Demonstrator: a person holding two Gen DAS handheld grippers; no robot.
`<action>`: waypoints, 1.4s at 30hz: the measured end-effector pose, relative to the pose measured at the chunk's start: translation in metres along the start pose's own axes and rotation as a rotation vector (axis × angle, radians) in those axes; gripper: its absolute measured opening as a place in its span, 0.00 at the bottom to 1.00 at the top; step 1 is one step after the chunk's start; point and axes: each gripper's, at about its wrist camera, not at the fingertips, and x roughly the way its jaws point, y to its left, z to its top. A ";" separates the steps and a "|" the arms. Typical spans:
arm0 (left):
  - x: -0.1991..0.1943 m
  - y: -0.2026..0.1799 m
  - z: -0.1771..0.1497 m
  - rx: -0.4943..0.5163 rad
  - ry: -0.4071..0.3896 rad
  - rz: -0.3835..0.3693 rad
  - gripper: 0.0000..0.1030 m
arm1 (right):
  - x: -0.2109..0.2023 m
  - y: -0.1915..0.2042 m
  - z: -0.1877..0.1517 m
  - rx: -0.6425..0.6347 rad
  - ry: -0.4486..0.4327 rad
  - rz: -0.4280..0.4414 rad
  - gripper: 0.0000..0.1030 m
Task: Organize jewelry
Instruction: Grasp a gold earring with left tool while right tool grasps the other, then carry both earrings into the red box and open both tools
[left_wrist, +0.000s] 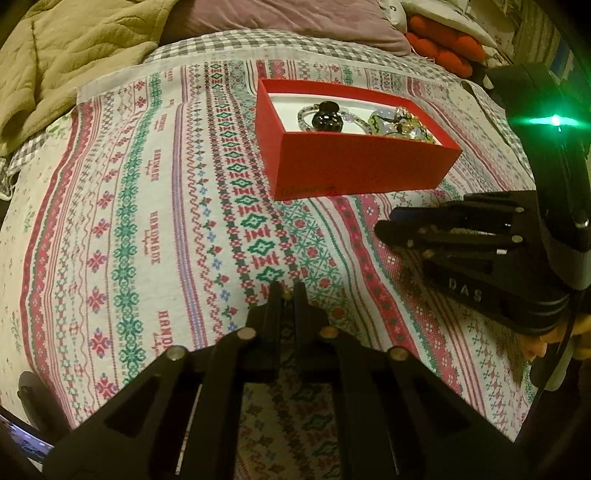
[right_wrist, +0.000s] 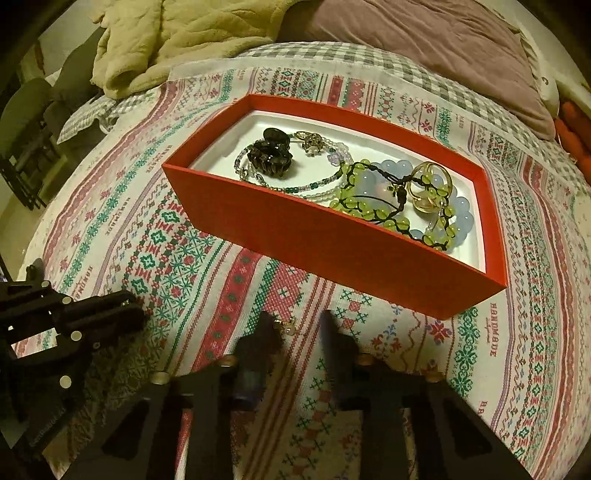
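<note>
Clearly, a red box (right_wrist: 332, 236) lined in white was seen on the patterned bedspread (right_wrist: 258, 284), holding a dark hair claw (right_wrist: 271, 155), a green beaded bracelet (right_wrist: 373, 206), pale blue beads (right_wrist: 461, 206) and a gold ring (right_wrist: 428, 184). The left gripper (left_wrist: 285, 291) was nearly closed on a small gold piece (left_wrist: 286, 293). The right gripper (right_wrist: 295, 328) stood over a small gold earring (right_wrist: 286, 326); whether the jaws pinched it could not be told.

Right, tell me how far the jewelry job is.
Done: bracelets, hair clip and ring lie in the red box. In hand: left gripper pinches a small gold piece; an earring sits inside the open right gripper. Left: both into the box.
</note>
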 end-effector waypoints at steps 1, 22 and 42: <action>0.000 0.000 0.000 -0.003 0.002 -0.001 0.06 | 0.000 0.000 0.000 0.000 0.001 -0.002 0.10; -0.020 0.027 0.018 -0.144 0.004 -0.070 0.06 | -0.046 -0.029 0.002 0.121 0.004 0.102 0.08; -0.034 0.009 0.079 -0.138 -0.107 -0.070 0.06 | -0.080 -0.063 0.037 0.229 -0.137 0.138 0.08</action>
